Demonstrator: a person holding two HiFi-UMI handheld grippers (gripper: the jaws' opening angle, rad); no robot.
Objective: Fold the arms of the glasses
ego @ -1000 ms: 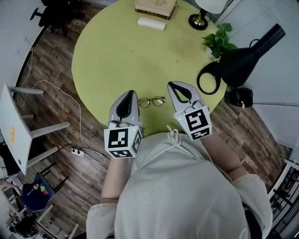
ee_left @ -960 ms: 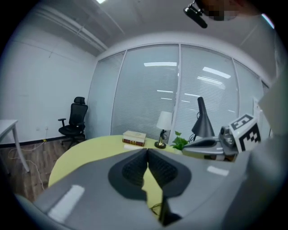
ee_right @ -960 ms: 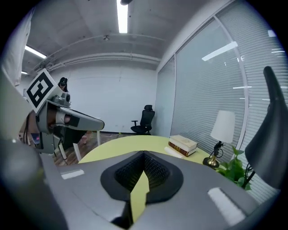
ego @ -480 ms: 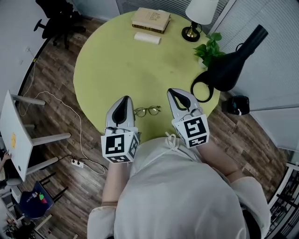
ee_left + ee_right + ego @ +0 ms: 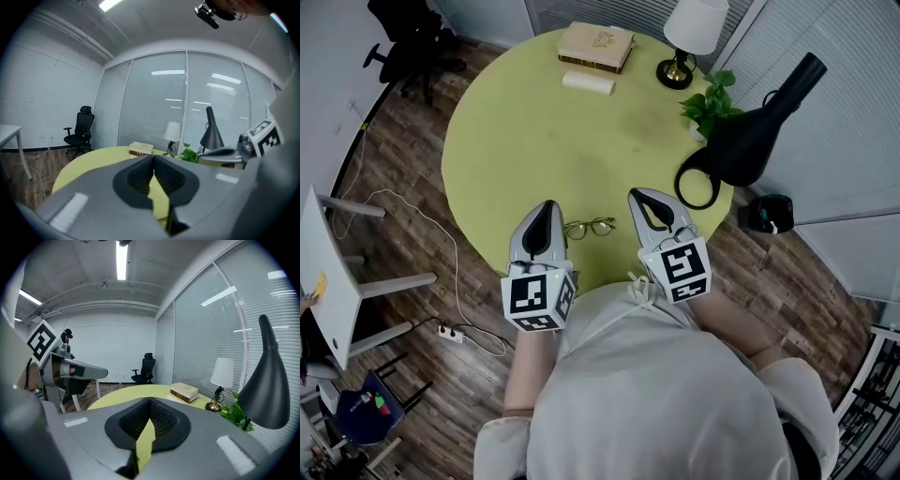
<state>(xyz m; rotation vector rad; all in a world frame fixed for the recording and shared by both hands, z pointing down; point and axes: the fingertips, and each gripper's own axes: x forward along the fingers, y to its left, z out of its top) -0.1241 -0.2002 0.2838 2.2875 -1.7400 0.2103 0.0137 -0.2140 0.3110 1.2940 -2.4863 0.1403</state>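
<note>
Left claw, right claw risen slightly, both shut, empty; glasses between them.

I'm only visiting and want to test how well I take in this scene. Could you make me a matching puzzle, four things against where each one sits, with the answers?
Things:
1. glasses
2. book
3. lamp
4. office chair

Places:
A. on the wooden floor, off the table
B. lying flat at the table's far edge
C. at the table's near edge, closest to the person
D. upright, just beside the plant

Pairs: 1-C, 2-B, 3-D, 4-A.
</note>
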